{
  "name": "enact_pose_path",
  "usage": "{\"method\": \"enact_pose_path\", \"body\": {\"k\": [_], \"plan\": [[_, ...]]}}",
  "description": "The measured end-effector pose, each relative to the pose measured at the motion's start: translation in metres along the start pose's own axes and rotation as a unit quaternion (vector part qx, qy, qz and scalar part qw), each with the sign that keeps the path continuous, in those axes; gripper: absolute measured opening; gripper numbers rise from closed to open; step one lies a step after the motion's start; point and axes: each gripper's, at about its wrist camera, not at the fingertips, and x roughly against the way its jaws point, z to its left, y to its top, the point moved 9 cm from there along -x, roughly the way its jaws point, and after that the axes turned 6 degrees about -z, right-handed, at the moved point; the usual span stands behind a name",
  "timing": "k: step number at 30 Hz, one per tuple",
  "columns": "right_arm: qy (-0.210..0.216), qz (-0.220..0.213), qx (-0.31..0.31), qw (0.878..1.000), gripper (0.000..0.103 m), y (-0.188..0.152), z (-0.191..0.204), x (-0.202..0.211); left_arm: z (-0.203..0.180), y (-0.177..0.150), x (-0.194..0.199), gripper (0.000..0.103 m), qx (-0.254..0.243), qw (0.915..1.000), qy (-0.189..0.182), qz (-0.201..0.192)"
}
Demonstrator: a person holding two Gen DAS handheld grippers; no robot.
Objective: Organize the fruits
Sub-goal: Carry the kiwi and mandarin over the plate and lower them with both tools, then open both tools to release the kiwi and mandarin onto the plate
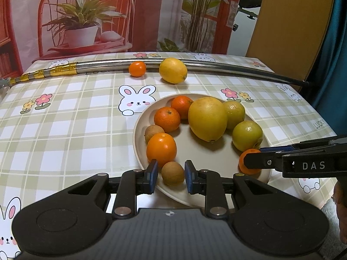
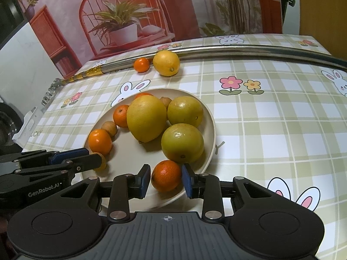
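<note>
Straddling a small brown round fruit (image 1: 172, 173) on the near rim of the beige round plate (image 1: 138, 130), the left gripper (image 1: 171, 176) stands slightly parted, its blue pads clear of the fruit's sides. Beside it, the right gripper (image 2: 166, 178) brackets a small orange mandarin (image 2: 166, 175), pads just off its skin. Beyond both grippers, a yellow lemon (image 1: 173, 70) and a tiny orange (image 1: 137, 69) lie on the checked table (image 1: 65, 119).

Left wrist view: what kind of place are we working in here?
Likely a home set up for recording: a table with a bunny-print checked cloth, a printed backdrop of a chair and potted plant, an office chair behind.
</note>
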Motion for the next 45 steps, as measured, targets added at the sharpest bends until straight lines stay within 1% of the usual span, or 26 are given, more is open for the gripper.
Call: {"method": "enact_pose_path", "body": {"k": [10,13,16,19,26,28,30,31,36,39,42,43,45], "plan": [[0.000,0.000,0.003,1.000,0.031,0.001,0.001,0.001,0.001,0.001,0.001,0.028,0.004,1.0000,0.001,-0.001],[-0.001,-0.001,0.003,1.000,0.031,0.002,0.000,0.002,0.000,0.003,0.005,0.030,-0.004,0.9999,0.007,-0.007],[-0.001,-0.004,0.005,1.000,0.032,0.004,0.001,0.004,-0.002,0.006,0.010,0.032,-0.003,0.9999,0.001,-0.015],[0.000,-0.008,0.009,1.000,0.032,0.007,0.003,0.007,-0.003,0.009,0.013,0.033,-0.002,0.9998,0.000,-0.021],[-0.003,-0.018,0.017,1.000,0.033,0.014,0.004,0.013,0.001,0.014,0.016,0.033,0.017,0.9995,0.001,-0.028],[-0.004,-0.021,0.020,1.000,0.036,0.015,0.004,0.015,0.004,0.017,0.018,0.033,0.022,0.9993,0.001,-0.030],[-0.005,-0.024,0.024,0.999,0.043,0.017,0.004,0.017,0.008,0.020,0.019,0.033,0.031,0.9990,0.003,-0.034],[-0.007,-0.027,0.027,0.999,0.044,0.019,0.004,0.018,0.011,0.022,0.021,0.034,0.036,0.9987,0.003,-0.035],[-0.013,-0.040,0.035,0.999,0.060,0.030,0.003,0.026,0.027,0.038,0.029,0.034,0.055,0.9970,0.014,-0.053],[-0.019,-0.051,0.037,0.998,0.065,0.039,-0.001,0.031,0.038,0.050,0.036,0.039,0.057,0.9959,0.025,-0.066],[-0.026,-0.061,0.033,0.997,0.081,0.048,-0.008,0.036,0.047,0.062,0.043,0.041,0.054,0.9949,0.037,-0.078],[-0.028,-0.064,0.030,0.997,0.083,0.051,-0.010,0.037,0.050,0.066,0.045,0.042,0.052,0.9945,0.040,-0.082],[-0.029,-0.067,0.021,0.997,0.092,0.056,-0.015,0.038,0.056,0.076,0.050,0.045,0.051,0.9936,0.045,-0.090]]}}
